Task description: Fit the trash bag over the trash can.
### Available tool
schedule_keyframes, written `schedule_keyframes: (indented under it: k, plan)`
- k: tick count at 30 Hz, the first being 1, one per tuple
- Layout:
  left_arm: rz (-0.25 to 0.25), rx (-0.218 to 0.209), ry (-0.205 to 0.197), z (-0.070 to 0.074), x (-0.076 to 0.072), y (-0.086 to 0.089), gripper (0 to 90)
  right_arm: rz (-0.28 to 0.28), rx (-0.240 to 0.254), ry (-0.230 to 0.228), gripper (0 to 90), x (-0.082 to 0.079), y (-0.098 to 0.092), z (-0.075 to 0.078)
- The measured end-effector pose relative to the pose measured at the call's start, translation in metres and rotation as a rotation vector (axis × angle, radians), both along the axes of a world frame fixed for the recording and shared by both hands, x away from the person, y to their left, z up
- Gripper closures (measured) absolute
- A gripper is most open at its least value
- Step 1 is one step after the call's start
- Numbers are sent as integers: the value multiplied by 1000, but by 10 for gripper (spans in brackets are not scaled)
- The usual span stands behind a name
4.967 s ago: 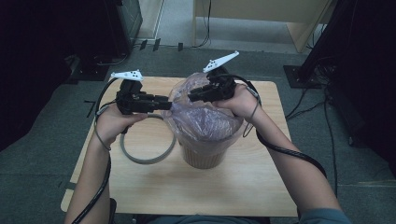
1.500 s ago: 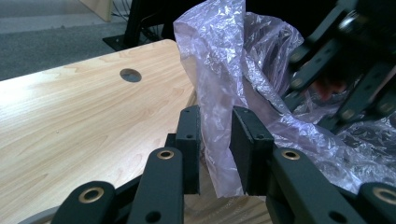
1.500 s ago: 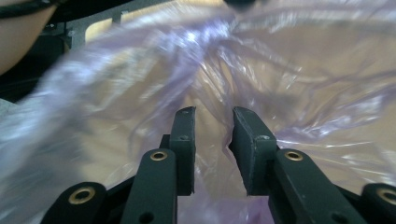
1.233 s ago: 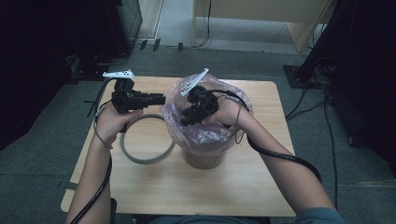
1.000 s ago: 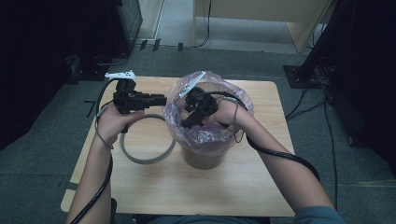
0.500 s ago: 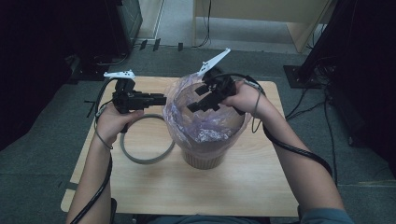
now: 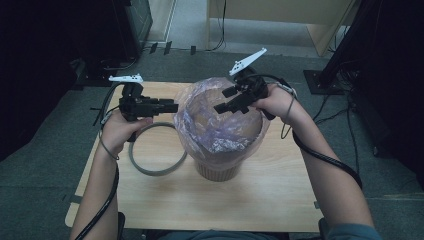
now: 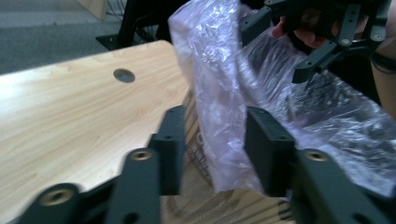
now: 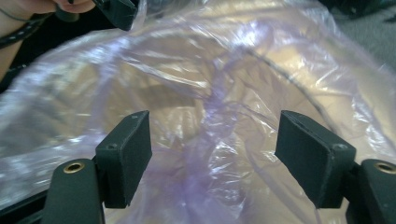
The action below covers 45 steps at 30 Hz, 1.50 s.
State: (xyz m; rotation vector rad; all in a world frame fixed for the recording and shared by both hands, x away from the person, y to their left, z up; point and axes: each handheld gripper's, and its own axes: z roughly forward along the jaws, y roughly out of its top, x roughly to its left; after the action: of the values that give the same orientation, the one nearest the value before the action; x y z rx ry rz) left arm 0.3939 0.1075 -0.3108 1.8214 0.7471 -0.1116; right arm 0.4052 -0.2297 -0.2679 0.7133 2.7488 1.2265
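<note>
A brown round bin [image 7: 218,171] stands on the wooden table [image 7: 260,200], lined with a thin purple plastic bag [image 7: 220,135] whose mouth is spread over the rim. My left gripper [image 7: 172,106] points level at the bag's left edge. In the left gripper view its jaws have just been opening, and the bag's edge [image 8: 219,107] hangs loose between the pads [image 8: 266,149] of that gripper [image 8: 217,144]. My right gripper [image 7: 220,107] hovers over the bag's far right rim. In its own view that gripper [image 9: 212,154] is open, with the bag [image 9: 210,84] below and nothing between the jaws.
A grey ring [image 7: 150,169] lies flat on the table left of the bin, under my left hand. The table has a cable hole [image 8: 123,75]. Dark furniture and cables stand on the floor around it.
My right gripper has lifted out of the bag's mouth and moved to the far right rim. The bag's mouth now stands wider. The left hand has stayed in place.
</note>
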Motion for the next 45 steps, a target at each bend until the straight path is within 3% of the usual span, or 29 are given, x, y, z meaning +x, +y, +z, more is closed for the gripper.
schedule_keyframes:
  k: [6, 13, 23, 25, 33, 41, 45]
  plan:
    - [20, -21, -69, 18, -11, 11, 400, 9, 32, -35, 265, -15, -16, 9]
    - [26, -19, -77, 23, -16, 21, 384, -5, 42, -44, 264, -24, -34, 9]
    - [61, 45, -59, 11, -10, 28, 397, -37, 33, -62, 263, -28, -65, 9]
    - [58, 45, -61, 10, -10, 29, 398, -40, 36, -67, 263, -30, -71, 10]
    - [98, 117, -79, 4, -9, 33, 411, -79, 48, -78, 263, -34, -96, 9]
    - [122, 114, -35, -11, 0, 43, 417, -128, 42, -71, 263, -35, -120, 2]
    - [127, 131, -32, -17, 3, 44, 420, -154, 43, -61, 263, -35, -132, -5]
